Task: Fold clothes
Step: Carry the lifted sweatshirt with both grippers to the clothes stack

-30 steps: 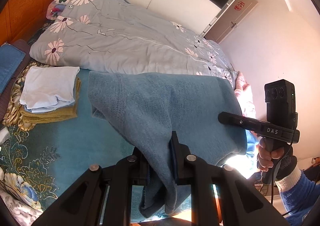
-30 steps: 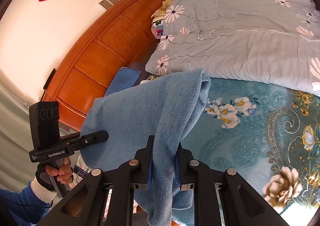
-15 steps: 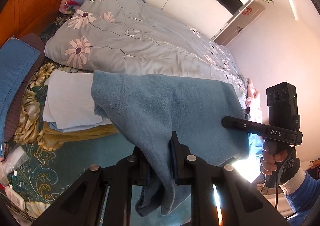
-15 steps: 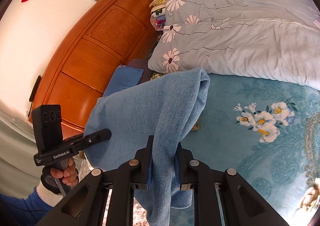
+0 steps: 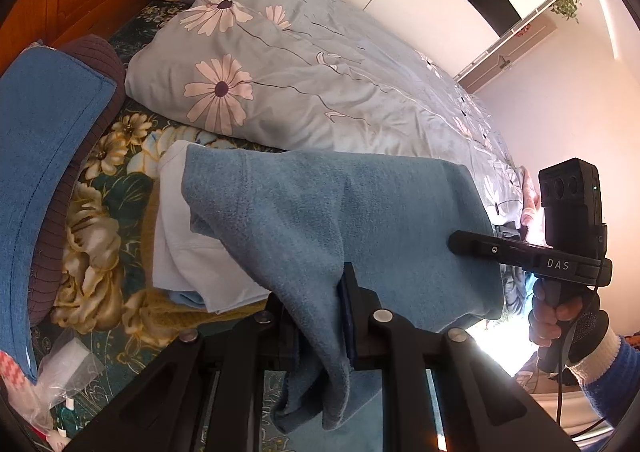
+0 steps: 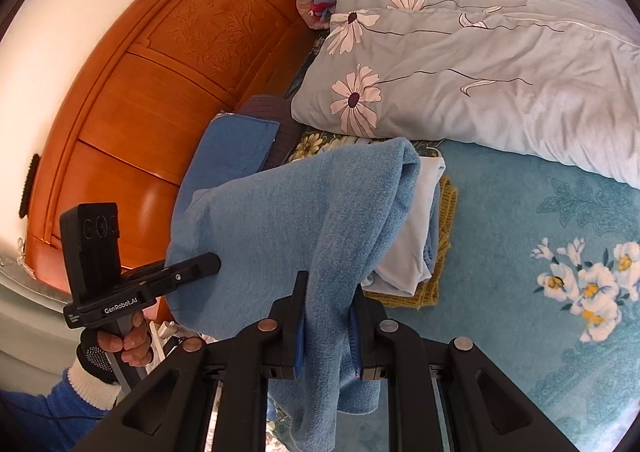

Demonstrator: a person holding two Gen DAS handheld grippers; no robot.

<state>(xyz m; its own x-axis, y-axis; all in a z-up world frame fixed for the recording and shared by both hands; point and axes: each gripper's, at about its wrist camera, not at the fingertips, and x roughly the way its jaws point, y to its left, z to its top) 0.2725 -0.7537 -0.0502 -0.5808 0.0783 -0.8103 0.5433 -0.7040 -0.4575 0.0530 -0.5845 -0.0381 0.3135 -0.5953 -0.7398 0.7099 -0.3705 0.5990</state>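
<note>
A folded blue fleece garment (image 5: 340,211) hangs stretched in the air between both grippers, above a stack of folded clothes (image 5: 180,248). My left gripper (image 5: 316,292) is shut on one corner of it, cloth trailing below the jaws. My right gripper (image 6: 328,308) is shut on the other corner of the blue fleece garment (image 6: 288,219). The stack holds a pale blue piece (image 6: 412,244) on top and a mustard knit (image 6: 440,252) underneath. Each gripper shows in the other's view, the right gripper (image 5: 460,242) and the left gripper (image 6: 214,262), fingertips buried in the fleece.
A grey-blue daisy duvet (image 5: 300,83) lies bunched across the far side of the bed. A blue pillow (image 5: 44,155) and the wooden headboard (image 6: 160,71) are at the head end. The teal floral bedspread (image 6: 540,232) lies bare to the right. Plastic bags (image 5: 52,380) sit near the edge.
Both grippers have carried the fleece garment toward the head of the bed, so it now hangs over the folded stack instead of beside it. Both grips are unchanged.
</note>
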